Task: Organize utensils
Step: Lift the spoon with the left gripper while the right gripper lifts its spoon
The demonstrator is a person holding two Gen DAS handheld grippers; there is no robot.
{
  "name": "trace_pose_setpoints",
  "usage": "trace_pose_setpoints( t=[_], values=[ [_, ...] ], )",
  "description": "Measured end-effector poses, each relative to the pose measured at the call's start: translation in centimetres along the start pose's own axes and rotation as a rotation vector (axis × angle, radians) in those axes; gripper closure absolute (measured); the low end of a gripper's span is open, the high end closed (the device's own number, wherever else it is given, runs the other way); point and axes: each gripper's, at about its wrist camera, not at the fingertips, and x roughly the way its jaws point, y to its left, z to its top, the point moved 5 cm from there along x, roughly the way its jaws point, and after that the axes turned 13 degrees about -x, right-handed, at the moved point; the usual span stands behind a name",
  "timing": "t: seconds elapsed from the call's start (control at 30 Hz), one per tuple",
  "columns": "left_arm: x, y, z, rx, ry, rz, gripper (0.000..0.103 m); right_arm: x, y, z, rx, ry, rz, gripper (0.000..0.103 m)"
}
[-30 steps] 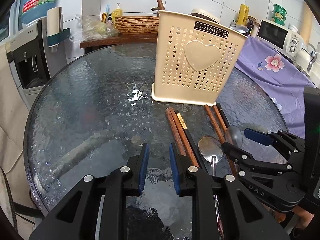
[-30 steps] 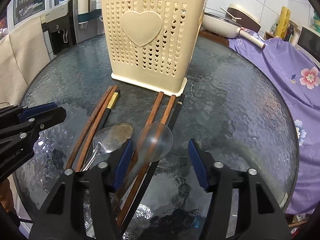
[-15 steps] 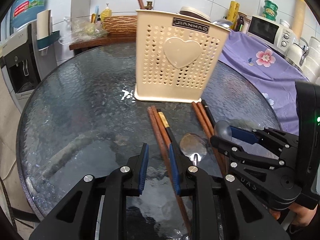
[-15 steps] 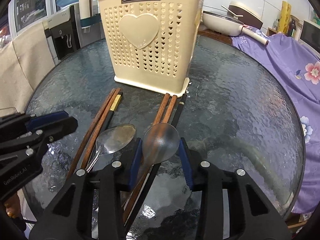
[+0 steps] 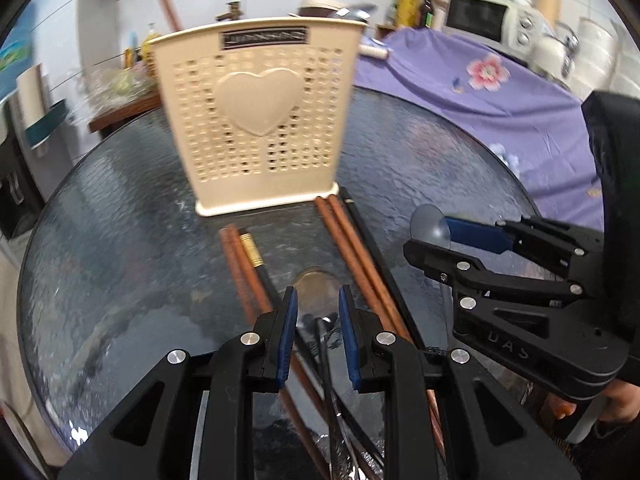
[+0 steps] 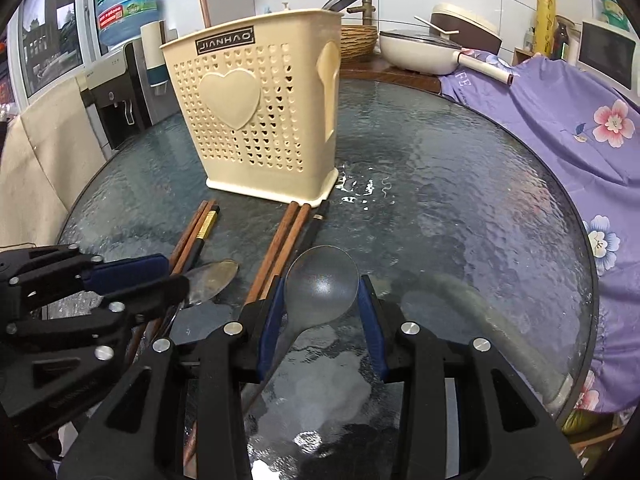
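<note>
though the right gripper (image 6: pixel 322 312) has closed its fingers on the grey spoon (image 6: pixel 320 284) and holds it up off the glass table (image 6: pixel 460 200), the job looks like it has only just begun. the cream basket (image 6: pixel 256 120) stands at the far side of the table, and i cannot tell if anything is in it. the brown chopsticks (image 6: pixel 280 248) lie flat in front of it, near the grippers, and so does the metal spoon (image 5: pixel 316 286). the left gripper (image 5: pixel 316 322) is open, with its fingers on either side of the metal spoon's neck, not squeezing it. so nearly everything is left to put away. the basket's black label reads "jianhao". the left gripper's side says "das".
</note>
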Motion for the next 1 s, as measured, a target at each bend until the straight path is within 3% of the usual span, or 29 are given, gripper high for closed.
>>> trace_pose_setpoints(
  t=[0.33, 0.63, 0.67, 0.73, 0.77, 1.0],
  values=[
    [2.7, -1.3, 0.5, 0.186, 0.074, -0.030, 0.082, 0.0, -0.7, -0.5, 0.022, 0.004, 0.010, 0.065],
    [3.9, -0.3, 1.1, 0.215, 0.110, -0.028, 0.081, 0.2, -0.6, -0.5, 0.022, 0.005, 0.020, 0.065],
    [4.0, -0.3, 1.1, 0.214, 0.109, -0.024, 0.079, 0.2, -0.5, -0.5, 0.022, 0.005, 0.020, 0.065],
    [3.9, -0.5, 0.9, 0.224, 0.094, -0.012, 0.059, 0.3, -0.5, -0.5, 0.022, 0.007, 0.022, 0.065],
    [3.9, -0.2, 0.9, 0.223, 0.092, -0.006, 0.056, 0.3, -0.5, -0.6, 0.022, 0.008, 0.022, 0.065],
    [4.1, 0.0, 0.2, 0.196, 0.125, -0.021, 0.062, 0.3, -0.4, -0.5, 0.020, 0.007, 0.023, 0.065]
  ],
)
